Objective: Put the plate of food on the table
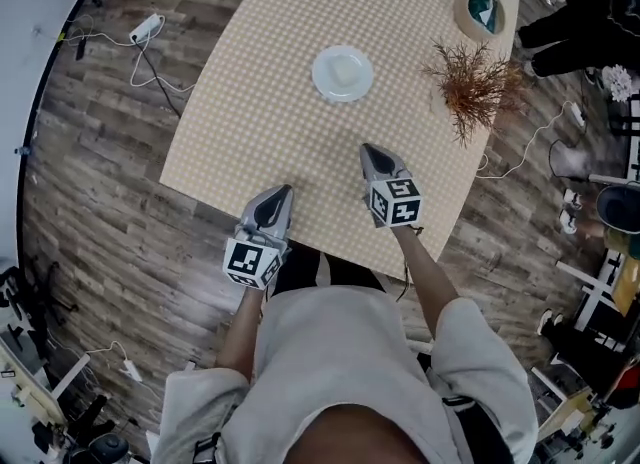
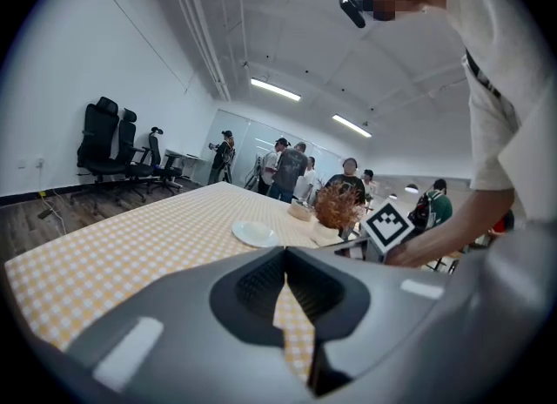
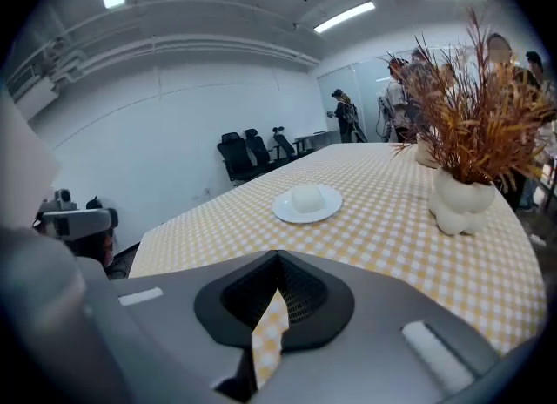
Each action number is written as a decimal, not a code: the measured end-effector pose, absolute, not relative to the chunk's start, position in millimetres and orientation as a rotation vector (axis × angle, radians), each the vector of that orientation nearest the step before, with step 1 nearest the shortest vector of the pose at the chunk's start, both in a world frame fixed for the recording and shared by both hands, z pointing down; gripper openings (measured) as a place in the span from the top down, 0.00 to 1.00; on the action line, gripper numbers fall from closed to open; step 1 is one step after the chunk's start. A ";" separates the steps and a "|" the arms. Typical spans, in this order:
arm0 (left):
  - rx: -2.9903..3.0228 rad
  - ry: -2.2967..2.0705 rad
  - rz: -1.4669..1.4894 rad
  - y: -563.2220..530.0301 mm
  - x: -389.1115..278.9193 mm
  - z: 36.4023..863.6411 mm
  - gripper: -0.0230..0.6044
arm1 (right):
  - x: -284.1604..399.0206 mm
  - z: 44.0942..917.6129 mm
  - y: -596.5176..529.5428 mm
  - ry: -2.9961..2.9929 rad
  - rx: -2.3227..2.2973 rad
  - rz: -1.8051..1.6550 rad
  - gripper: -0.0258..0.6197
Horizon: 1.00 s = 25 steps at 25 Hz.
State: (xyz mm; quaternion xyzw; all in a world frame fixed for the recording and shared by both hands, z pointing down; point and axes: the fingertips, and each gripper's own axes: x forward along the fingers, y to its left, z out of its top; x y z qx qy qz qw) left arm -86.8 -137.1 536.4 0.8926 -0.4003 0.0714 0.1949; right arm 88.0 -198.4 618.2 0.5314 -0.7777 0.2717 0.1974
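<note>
Fingers of the left gripper [image 2: 283,259] are seen pressed together with nothing between them, only the checked cloth showing past the tips, and those of the right gripper [image 3: 278,263] are likewise closed on nothing. Both grippers are held over the near edge of the table [image 1: 280,102], well apart from the plate [image 1: 322,80], which is set near the table's middle, at about 12 o'clock from the right gripper and 1 o'clock from the left. A white piece of food [image 1: 345,70] is carried on it. The placing is judged to be done already, so little is called for beyond keeping both grippers clear of the rim. Should the plate be shifted, the jaws would first have to be opened, the near rim taken, and the plate kept level so the food is not slid off. The dried plant [image 1: 470,82], at 3 o'clock of the plate, should be avoided.
</note>
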 end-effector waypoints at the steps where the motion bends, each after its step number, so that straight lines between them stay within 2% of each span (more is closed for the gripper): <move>1: 2.514 -1.107 0.200 -135.3 -84.5 533.7 0.95 | 85.6 613.3 -187.8 -2.182 1.482 0.734 0.96; 12: 2.656 -0.943 0.219 -100.2 -57.2 507.9 0.95 | 69.0 550.4 -94.7 -2.230 1.562 0.483 0.96; 25: 2.696 -0.985 0.217 -22.9 -31.8 484.4 0.95 | 65.6 518.7 -3.4 -2.346 1.598 0.491 0.96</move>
